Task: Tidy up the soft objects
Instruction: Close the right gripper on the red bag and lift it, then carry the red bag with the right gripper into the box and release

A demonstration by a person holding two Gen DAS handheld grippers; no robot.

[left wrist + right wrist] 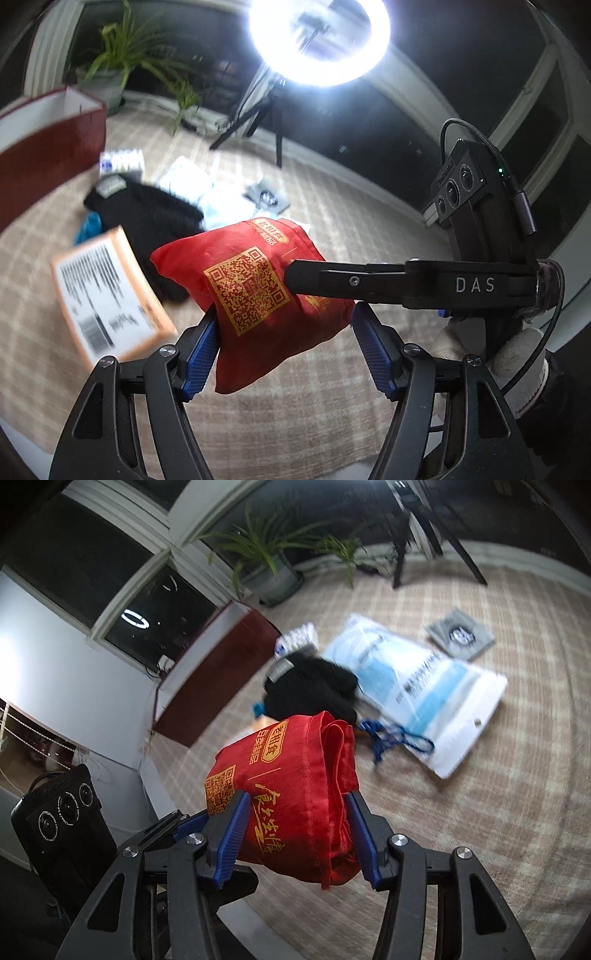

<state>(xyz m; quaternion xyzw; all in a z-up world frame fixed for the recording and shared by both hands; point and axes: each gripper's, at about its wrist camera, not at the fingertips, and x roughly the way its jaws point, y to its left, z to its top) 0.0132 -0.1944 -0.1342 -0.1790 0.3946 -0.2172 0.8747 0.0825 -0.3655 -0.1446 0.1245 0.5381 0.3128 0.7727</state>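
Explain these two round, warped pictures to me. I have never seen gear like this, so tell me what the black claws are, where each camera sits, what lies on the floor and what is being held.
No robot here: a person holds a hand-operated claw in each hand, each carrying a fisheye camera that looks along its two blue-padded fingers. One picture comes from the left gripper, the other from the right gripper. Both clamp the same red fabric bag, printed with a gold QR code, above a checked rug. In the left view the right claw's arm reaches in from the side, and a white-gloved hand shows. On the rug lie a black fuzzy garment, a white and blue plastic package, a blue cord, a grey packet and an orange labelled parcel. A dark red box stands nearby.
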